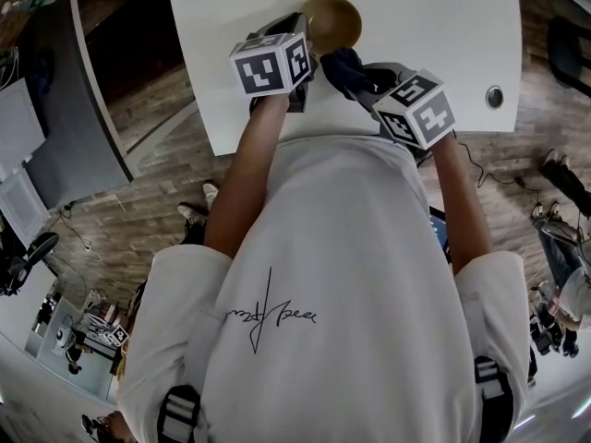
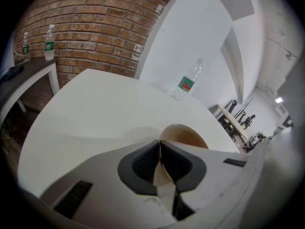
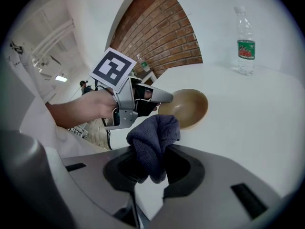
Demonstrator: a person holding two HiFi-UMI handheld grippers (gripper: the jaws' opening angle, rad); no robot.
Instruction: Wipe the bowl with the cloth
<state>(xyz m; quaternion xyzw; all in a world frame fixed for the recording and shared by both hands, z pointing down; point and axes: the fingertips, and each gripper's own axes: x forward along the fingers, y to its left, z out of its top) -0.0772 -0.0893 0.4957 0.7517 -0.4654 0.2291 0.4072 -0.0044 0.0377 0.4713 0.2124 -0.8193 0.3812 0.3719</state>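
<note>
A brown bowl sits on the white table, near the middle of its front part. My left gripper is shut on the bowl's near rim; in the left gripper view the thin rim runs between the closed pads. My right gripper is shut on a dark blue cloth, bunched up and sticking out of the jaws just right of the bowl. In the right gripper view the cloth hangs close in front of the bowl, apart from it, with the left gripper at the bowl's left rim.
A water bottle with a green label stands farther back on the table, also in the left gripper view as the bottle. A round cable grommet sits at the table's right. A brick wall and a side table with two bottles lie beyond.
</note>
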